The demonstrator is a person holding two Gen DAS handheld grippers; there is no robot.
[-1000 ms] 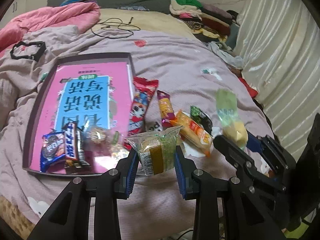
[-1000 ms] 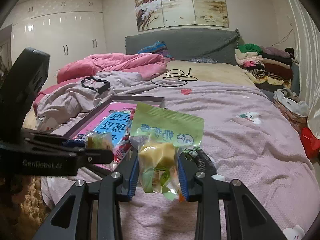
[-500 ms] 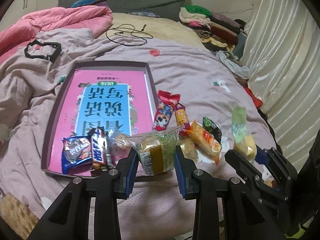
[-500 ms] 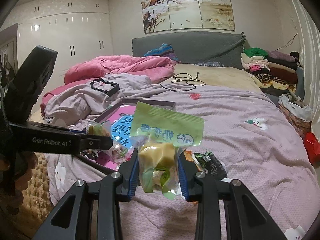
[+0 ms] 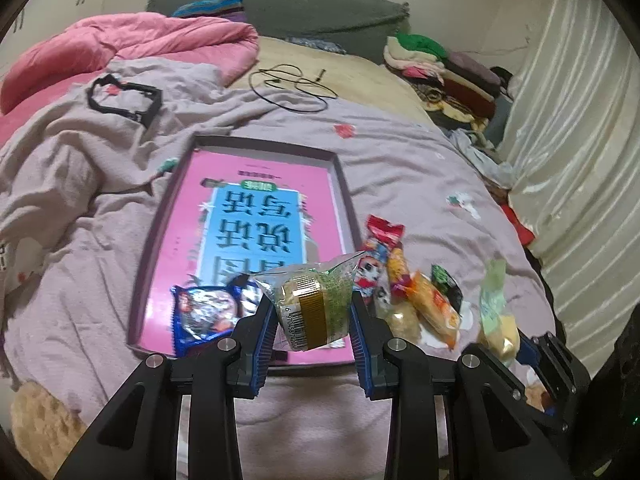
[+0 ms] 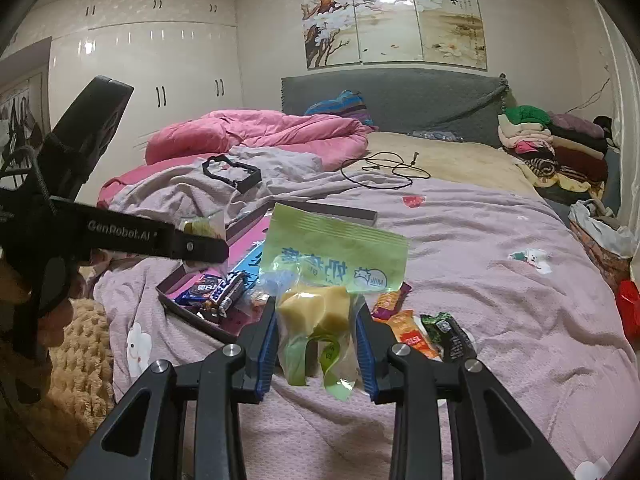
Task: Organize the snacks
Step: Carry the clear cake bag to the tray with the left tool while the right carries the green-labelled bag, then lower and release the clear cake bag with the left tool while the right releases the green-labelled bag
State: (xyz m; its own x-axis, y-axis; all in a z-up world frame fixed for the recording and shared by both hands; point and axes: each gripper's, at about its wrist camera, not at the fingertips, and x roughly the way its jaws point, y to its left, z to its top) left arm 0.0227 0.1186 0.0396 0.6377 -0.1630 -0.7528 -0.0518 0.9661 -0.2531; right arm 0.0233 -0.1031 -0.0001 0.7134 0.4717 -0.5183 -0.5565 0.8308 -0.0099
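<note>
My left gripper (image 5: pixel 312 320) is shut on a clear-and-green wrapped cake (image 5: pixel 312 304) and holds it above the near edge of the purple tray (image 5: pixel 344 184). The tray has a pink-and-blue printed floor and holds a blue cookie pack (image 5: pixel 200 314). My right gripper (image 6: pixel 316 340) is shut on a green bag of yellow milk candy (image 6: pixel 332 276), held above the bed; it also shows in the left wrist view (image 5: pixel 496 312). Several loose snacks (image 5: pixel 416 296) lie on the lilac bedsheet right of the tray.
A pink duvet (image 5: pixel 132 48), a black frame (image 5: pixel 124 98) and a black cable (image 5: pixel 292 84) lie further up the bed. Folded clothes (image 5: pixel 440 68) are stacked at the far right. A beige fluffy rug (image 6: pixel 80 352) lies below the bed's near left edge.
My left gripper has drawn back and up with the cake, so the tray looks smaller and further off. My right gripper has also pulled back with the candy bag.
</note>
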